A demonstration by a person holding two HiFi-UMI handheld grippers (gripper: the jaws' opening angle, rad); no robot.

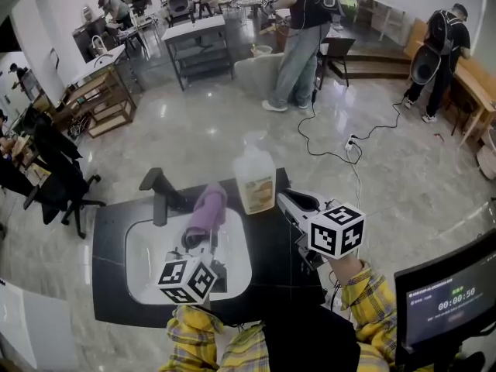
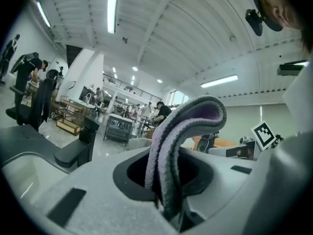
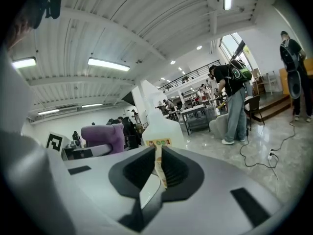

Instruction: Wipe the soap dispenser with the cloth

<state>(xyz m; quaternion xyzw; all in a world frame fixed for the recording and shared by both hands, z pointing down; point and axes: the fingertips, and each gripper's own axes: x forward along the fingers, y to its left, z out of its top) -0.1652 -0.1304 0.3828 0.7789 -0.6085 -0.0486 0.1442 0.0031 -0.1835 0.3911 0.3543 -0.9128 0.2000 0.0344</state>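
Black counter with white basin, head view: soap dispenser upright at the back edge, right gripper just beside it, left gripper over the basin. Left gripper view: jaws clamped on purple cloth. Right gripper view: jaws nearly together, thin slit, dispenser just beyond.

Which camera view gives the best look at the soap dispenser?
The head view: the whole soap dispenser, pump and label. The right gripper view shows only part, behind the right claw. The left gripper view doesn't clearly show it.
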